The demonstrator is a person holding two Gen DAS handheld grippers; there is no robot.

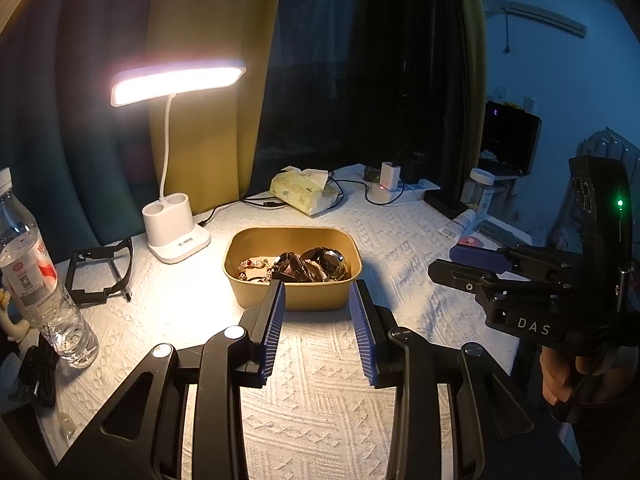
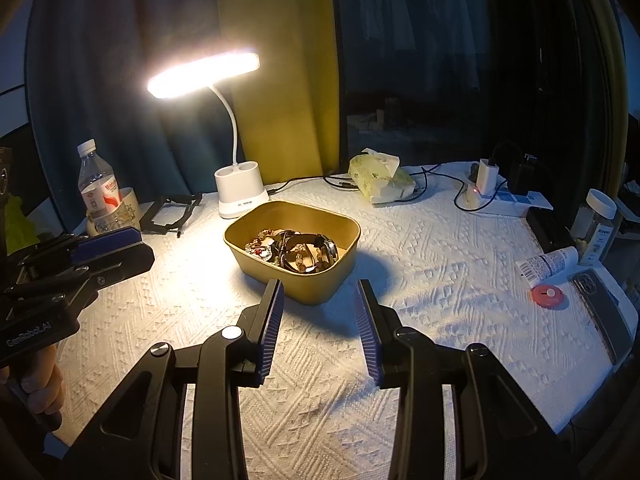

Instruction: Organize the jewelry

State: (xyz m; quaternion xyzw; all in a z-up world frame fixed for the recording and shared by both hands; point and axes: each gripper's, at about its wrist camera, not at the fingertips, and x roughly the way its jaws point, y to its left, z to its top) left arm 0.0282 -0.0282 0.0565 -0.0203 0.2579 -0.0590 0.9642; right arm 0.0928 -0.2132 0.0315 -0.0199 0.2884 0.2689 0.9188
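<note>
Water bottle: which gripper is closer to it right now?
Left. The left gripper hovers just right of the water bottle; the right gripper is farther right, with the left gripper between it and the bottle.

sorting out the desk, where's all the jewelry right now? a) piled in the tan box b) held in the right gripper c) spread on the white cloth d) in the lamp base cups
a, the watches and beaded pieces lie heaped inside the tan box, while the left gripper and right gripper both hover open and empty short of it.
</note>
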